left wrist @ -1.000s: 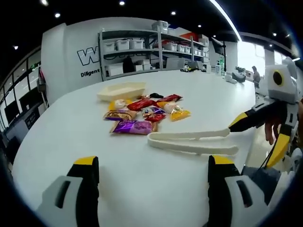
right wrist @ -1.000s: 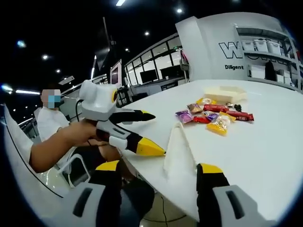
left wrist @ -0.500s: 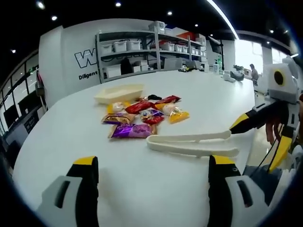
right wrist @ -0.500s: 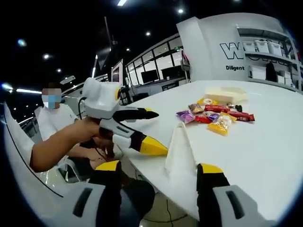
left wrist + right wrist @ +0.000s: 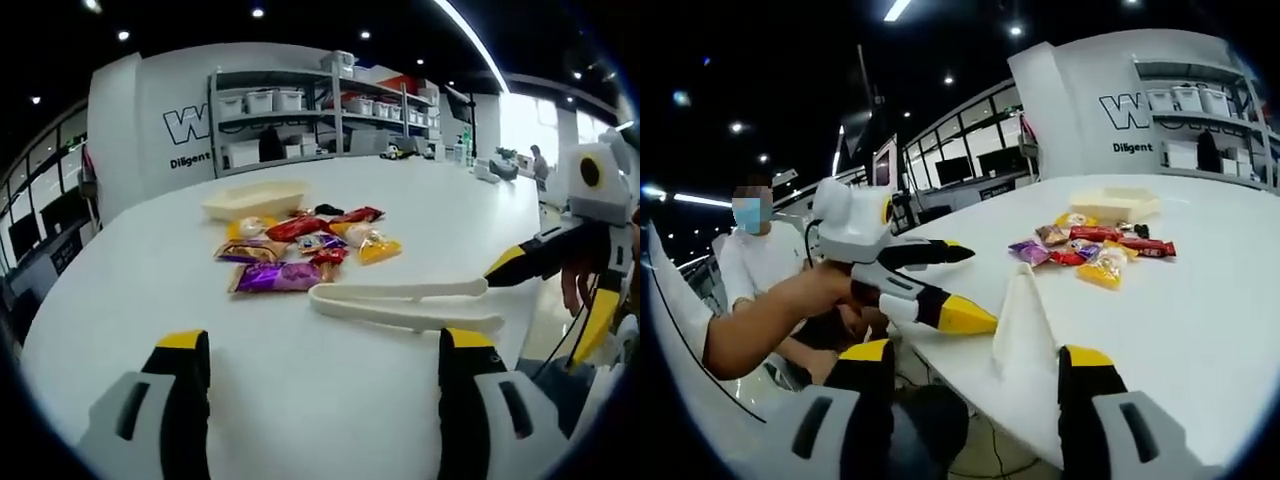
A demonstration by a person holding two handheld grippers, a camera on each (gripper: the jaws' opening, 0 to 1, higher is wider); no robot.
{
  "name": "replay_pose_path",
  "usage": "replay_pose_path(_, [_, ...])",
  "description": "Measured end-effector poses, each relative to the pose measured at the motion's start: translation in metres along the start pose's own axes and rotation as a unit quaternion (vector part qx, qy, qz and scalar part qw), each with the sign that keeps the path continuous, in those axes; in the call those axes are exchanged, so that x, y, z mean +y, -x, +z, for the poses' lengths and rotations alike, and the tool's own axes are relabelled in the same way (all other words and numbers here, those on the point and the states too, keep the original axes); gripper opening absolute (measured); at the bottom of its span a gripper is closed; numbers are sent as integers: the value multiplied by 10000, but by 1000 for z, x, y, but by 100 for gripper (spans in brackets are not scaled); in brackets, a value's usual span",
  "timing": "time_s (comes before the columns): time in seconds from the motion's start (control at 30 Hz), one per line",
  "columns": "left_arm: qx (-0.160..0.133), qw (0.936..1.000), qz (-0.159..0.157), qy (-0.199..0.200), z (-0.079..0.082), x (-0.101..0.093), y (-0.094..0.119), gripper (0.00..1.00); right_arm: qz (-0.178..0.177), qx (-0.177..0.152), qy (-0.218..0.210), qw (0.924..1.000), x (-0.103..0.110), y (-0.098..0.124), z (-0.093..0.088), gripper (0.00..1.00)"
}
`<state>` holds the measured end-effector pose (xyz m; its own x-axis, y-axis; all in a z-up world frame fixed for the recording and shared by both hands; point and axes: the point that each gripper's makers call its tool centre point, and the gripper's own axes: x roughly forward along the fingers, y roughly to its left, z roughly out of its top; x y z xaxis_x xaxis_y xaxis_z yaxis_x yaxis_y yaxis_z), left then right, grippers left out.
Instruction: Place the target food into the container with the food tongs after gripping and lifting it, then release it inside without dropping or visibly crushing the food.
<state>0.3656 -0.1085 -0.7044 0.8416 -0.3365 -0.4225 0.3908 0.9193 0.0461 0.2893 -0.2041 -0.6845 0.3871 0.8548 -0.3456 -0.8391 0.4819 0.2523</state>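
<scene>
Left gripper view: white table, storage shelves behind.

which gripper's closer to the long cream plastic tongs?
Right. The right gripper sits at the cream plastic tongs' handle end, jaws open around it. The left gripper hangs off the table edge beside them.

It looked like a company lab or showroom. A large white round bench stood under a black ceiling with spot lights. Behind it, metal shelving carried storage bins, beside a white wall with lettering. Glass-walled rooms lined one side.
</scene>
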Motion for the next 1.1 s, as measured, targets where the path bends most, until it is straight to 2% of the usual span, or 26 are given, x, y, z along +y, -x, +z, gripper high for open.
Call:
replay_pose_path(0.07, [-26,9998,-14,196,-3,2,-1,94,65,-136,-146,9998,1,1,1,66])
replay_pose_path(0.17, [-69,9995,-38,309,-5,3,-1,95,61,-147,-20,9999,4,2,-2,64])
replay_pose_path(0.33, [-52,9996,-10,295,-5,2,0,93,86,-199,-69,9997,9,3,-6,63])
replay_pose_path(0.43, [-100,9998,110,91,-1,3,2,92,151,-223,-97,9996,13,3,-6,63])
replay_pose_path(0.73, [-156,9997,196,-51,0,11,6,95,219,-254,-121,9994,23,2,-5,62])
replay_pose_path(0.9, [-202,9993,306,45,-3,25,14,95,399,-260,-122,9988,40,-5,-6,60])
replay_pose_path(1.1, [-299,9988,375,101,-1,28,25,94,486,-223,-143,9985,47,-14,-5,59])
